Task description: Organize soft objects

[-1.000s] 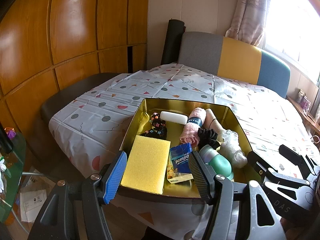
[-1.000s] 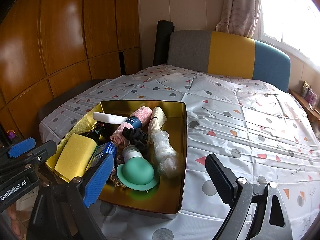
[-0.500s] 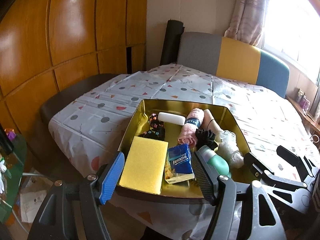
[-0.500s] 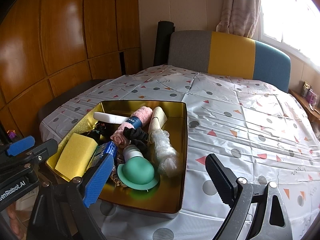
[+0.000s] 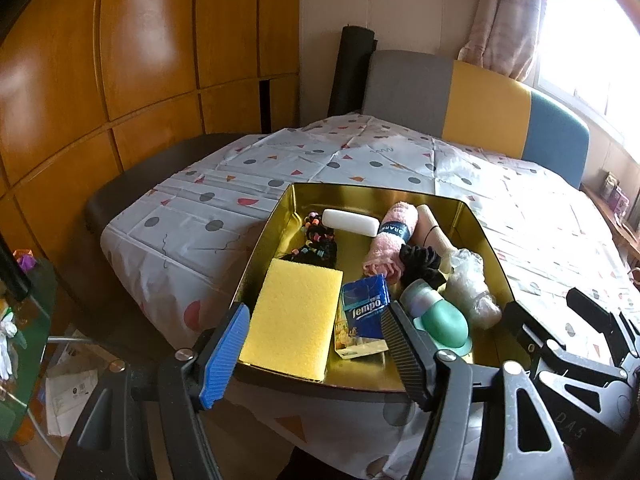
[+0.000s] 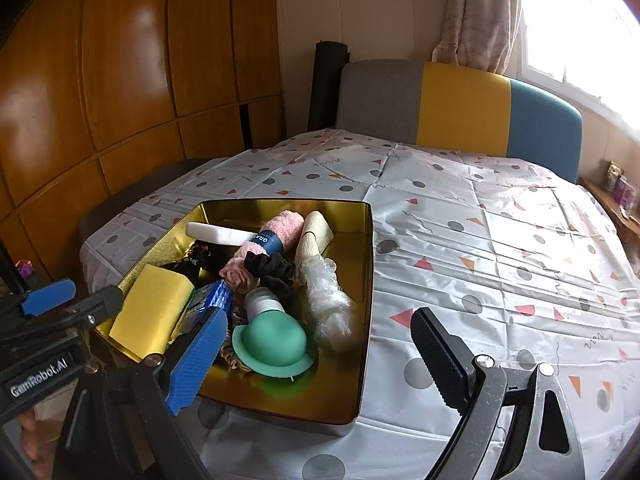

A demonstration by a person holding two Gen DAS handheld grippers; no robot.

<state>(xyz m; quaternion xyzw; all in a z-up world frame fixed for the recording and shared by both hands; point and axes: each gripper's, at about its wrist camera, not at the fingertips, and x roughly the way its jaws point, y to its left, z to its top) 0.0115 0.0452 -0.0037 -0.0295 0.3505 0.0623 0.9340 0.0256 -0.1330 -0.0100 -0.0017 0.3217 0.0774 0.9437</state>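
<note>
One gold tin (image 5: 484, 240) ahead of both tongs: one squishy yellow sponge (image 5: 292, 316), one fluffy pink towel roll (image 5: 390, 242). Left tongs (image 5: 316, 354) closing on nothing; right tongs (image 6: 316, 354) spread wide.

On my right the desk (image 6: 500, 248) under its dotted cloth is bare and wide, so a tool can pass there freely. The gold tin (image 6: 366, 280) stands at the near left corner with raised walls, and it is crowded: the yellow sponge (image 5: 292, 316) fills the near left part, the green cap (image 6: 272, 340) and the plastic bundle (image 6: 328, 300) block the near right. Only a small bare floor is left at the tin's near right corner.
</note>
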